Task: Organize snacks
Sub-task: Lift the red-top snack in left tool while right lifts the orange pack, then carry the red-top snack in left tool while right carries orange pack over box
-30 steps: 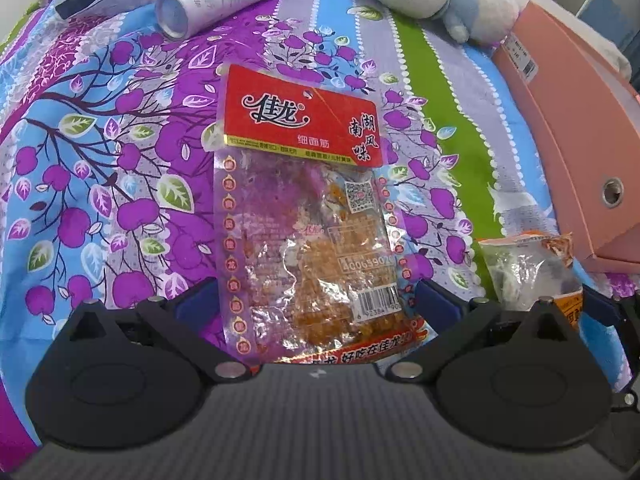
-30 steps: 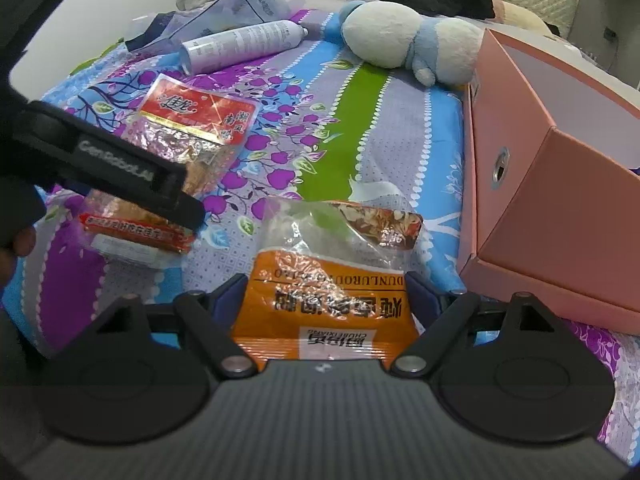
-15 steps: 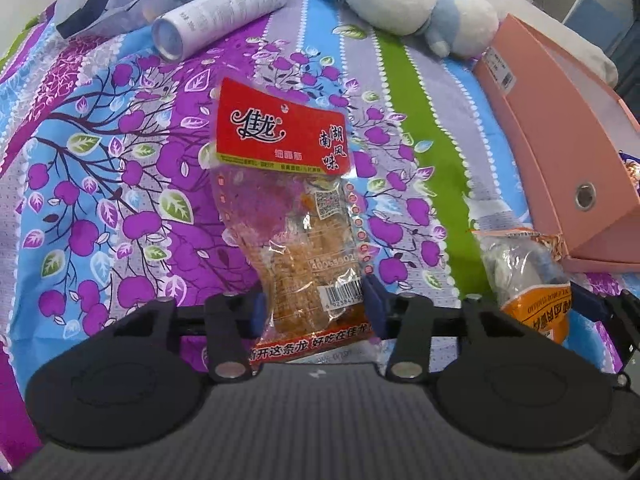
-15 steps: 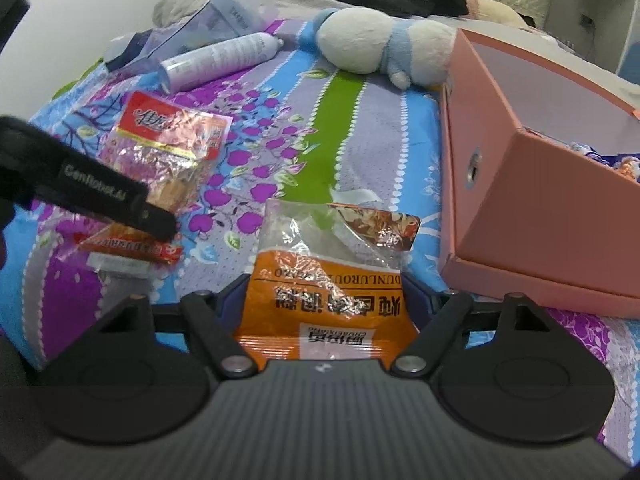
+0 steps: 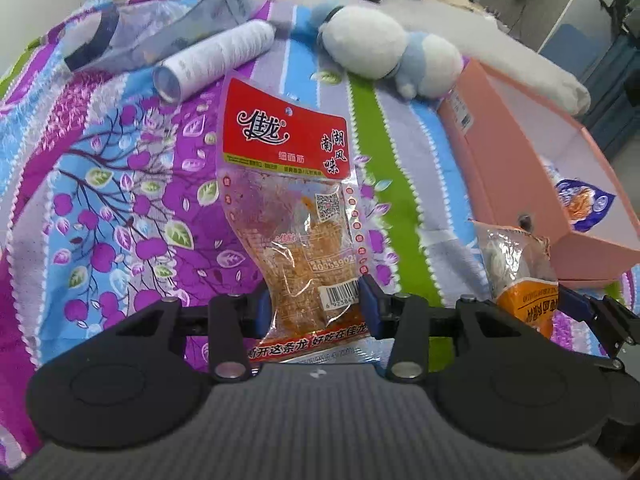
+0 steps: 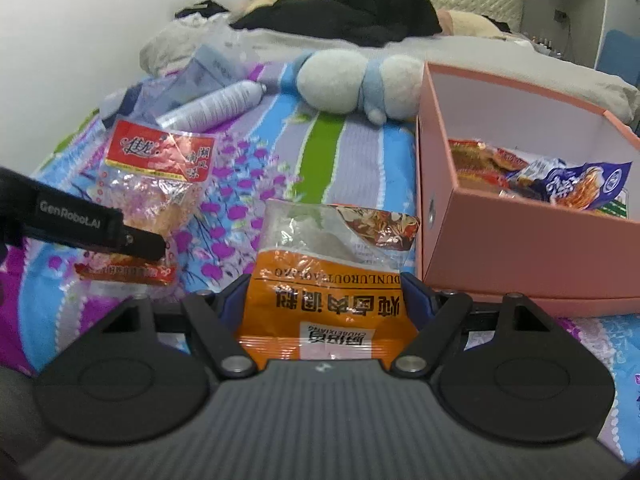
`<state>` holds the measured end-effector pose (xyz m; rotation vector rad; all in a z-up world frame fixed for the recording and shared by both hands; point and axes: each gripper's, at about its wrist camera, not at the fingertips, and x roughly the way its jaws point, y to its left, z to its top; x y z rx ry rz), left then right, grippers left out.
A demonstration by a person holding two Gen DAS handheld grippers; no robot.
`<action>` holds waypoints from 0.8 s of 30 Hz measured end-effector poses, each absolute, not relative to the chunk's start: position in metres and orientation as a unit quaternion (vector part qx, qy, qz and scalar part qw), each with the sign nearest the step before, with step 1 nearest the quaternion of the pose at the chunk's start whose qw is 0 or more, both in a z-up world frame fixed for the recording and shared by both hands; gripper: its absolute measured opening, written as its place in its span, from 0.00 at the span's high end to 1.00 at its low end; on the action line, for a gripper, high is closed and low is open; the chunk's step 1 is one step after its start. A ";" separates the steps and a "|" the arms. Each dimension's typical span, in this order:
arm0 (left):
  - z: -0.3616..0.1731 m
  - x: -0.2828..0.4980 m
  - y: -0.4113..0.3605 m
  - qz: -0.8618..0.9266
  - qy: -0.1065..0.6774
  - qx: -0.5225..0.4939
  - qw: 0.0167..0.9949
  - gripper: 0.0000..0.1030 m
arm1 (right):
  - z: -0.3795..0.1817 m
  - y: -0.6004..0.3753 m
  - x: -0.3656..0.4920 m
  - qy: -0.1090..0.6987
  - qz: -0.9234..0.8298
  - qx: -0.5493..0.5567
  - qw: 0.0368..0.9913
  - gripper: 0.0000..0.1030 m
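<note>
A clear snack packet with a red header (image 5: 286,140) hangs upright off the patterned bedspread, pinched at its lower end by my left gripper (image 5: 312,306), which is shut on it. An orange-and-clear seasoning packet (image 6: 328,280) sits between the blue pads of my right gripper (image 6: 326,300), which is shut on its sides and holds it raised. The right wrist view shows the red-header packet (image 6: 156,160) at the left, under a black left-gripper finger (image 6: 80,220). The pink box (image 6: 520,248) stands open to the right with several snack bags (image 6: 580,184) inside.
A white-and-blue plush toy (image 6: 352,80) lies behind the packets beside the box's far corner. A white spray can (image 5: 216,64) and a clear plastic bag (image 5: 160,32) lie at the far left. Black clothing (image 6: 352,12) is piled at the head of the bed.
The left jaws went from wide open to closed on the red-header packet, which has come up off the bedspread. The right gripper has risen with the orange packet, and the box's inside now shows.
</note>
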<state>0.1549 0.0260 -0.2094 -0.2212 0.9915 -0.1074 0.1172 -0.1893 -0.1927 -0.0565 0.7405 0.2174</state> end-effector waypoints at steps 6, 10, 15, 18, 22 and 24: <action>-0.176 0.143 0.021 -0.070 0.454 -0.111 0.881 0.52 | -0.167 -0.196 0.108 0.338 0.102 -0.011 0.936 0.23; -0.153 0.136 0.014 -0.086 0.436 -0.108 0.889 0.52 | -0.149 -0.199 0.101 0.321 0.100 -0.004 0.942 0.23; -0.133 0.130 0.006 -0.109 0.424 -0.105 0.893 0.52 | -0.130 -0.204 0.093 0.301 0.095 0.005 0.949 0.23; -0.124 0.126 -0.001 -0.120 0.416 -0.098 0.896 0.52 | -0.120 -0.207 0.088 0.291 0.090 0.006 0.953 0.23; -0.115 0.129 -0.010 -0.142 0.412 -0.104 0.894 0.52 | -0.109 -0.217 0.080 0.278 0.081 0.011 0.957 0.23; -0.110 0.130 -0.016 -0.152 0.407 -0.102 0.895 0.52 | -0.106 -0.223 0.076 0.274 0.073 0.012 0.959 0.23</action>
